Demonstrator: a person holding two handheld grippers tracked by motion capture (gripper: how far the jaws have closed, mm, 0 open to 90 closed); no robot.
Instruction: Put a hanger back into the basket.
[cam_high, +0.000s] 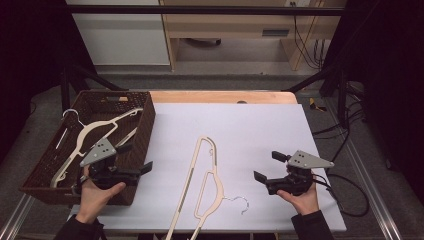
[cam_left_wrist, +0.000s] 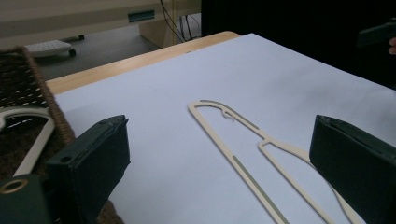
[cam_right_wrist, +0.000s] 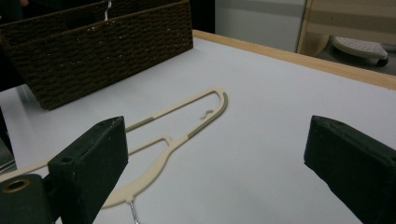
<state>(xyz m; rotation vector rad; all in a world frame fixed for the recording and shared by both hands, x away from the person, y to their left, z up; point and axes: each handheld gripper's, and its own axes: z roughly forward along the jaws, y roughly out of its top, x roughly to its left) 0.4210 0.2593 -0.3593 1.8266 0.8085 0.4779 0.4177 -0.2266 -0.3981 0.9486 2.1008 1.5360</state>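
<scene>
High view
Landmark: cream hanger (cam_high: 202, 187) lying flat on the white sheet (cam_high: 250, 125) that covers the tabletop (cam_high: 220, 96), its wire hook (cam_high: 241, 202) pointing to the person's right.
Wicker basket (cam_high: 142, 131): left of the cream hanger, at the sheet's left edge; a second hanger (cam_high: 87, 132) of the same cream colour lies inside it.
Left hand-held gripper (cam_high: 137, 162): left of the cream hanger, at the basket's near right corner, jaws spread wide with nothing between them, pointing toward the hanger.
Right hand-held gripper (cam_high: 267, 167): right of the cream hanger, just above the sheet, jaws spread wide and empty, pointing toward the hanger.
Spacing: both grippers are apart from the cream hanger.

Left gripper view
Jaws: two black pads wide apart, nothing gripped.
Cream hanger (cam_left_wrist: 243, 144): on the sheet (cam_left_wrist: 187, 93) between and beyond the pads, untouched.
Wicker basket (cam_left_wrist: 46, 102): left of the hanger, with the second hanger (cam_left_wrist: 32, 135) inside.

Right gripper view
Jaws: two black pads wide apart, nothing gripped.
Cream hanger (cam_right_wrist: 187, 121): on the sheet (cam_right_wrist: 280, 116) ahead, nearer the left pad, untouched; its wire hook (cam_right_wrist: 134, 212) is at the bottom edge.
Wicker basket (cam_right_wrist: 102, 51): beyond the hanger, at the upper left.
</scene>
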